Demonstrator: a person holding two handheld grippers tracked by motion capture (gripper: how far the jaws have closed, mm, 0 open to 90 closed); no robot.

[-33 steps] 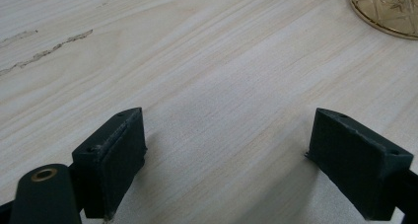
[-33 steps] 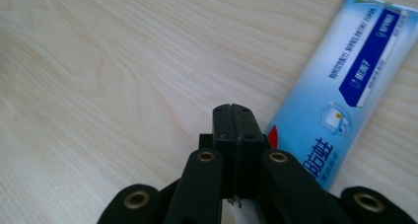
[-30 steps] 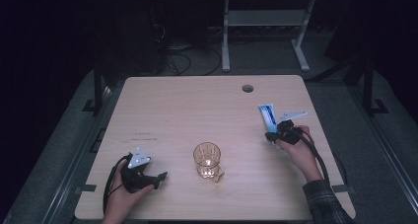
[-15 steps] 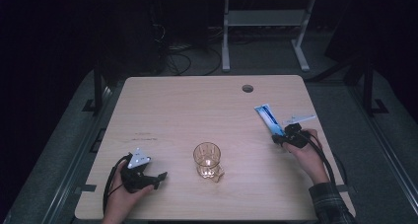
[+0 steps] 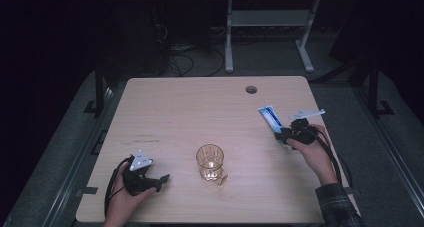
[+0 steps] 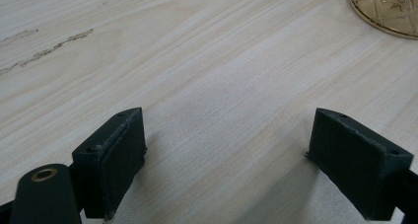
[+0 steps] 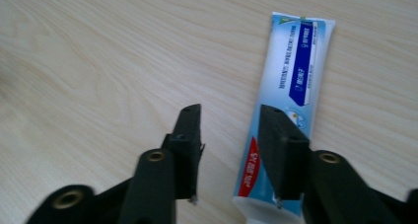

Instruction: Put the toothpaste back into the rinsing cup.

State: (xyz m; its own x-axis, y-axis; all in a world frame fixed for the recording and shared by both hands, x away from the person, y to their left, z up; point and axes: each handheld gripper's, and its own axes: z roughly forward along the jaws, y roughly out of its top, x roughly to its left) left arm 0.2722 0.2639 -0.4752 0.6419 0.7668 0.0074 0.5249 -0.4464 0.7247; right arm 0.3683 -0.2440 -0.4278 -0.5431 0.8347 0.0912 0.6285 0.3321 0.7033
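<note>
1. two grippers are seen at opposite ends of the wooden table, each held in one hand of the person.
2. the right gripper is held low over a toothpaste tube, which lies flat on the table's right side, well apart from the amber glass standing upright near the front middle.
3. its jaws have just been opening and now stand partly apart; nothing is gripped between them. one jaw is seen over the tube's cap end and the other over bare wood beside it, so the tube is judged to have been let go where it lies, or to be about to be re-gripped; which of the two cannot be told.
4. the tube is laid with its flat tail pointing away from the hand, probably so that the stiffer cap end can be reached by the jaws.
5. the left gripper is rested near the front left corner, jaws spread wide with only bare wood between them; it is judged to be parked clear of the glass until needed.
</note>
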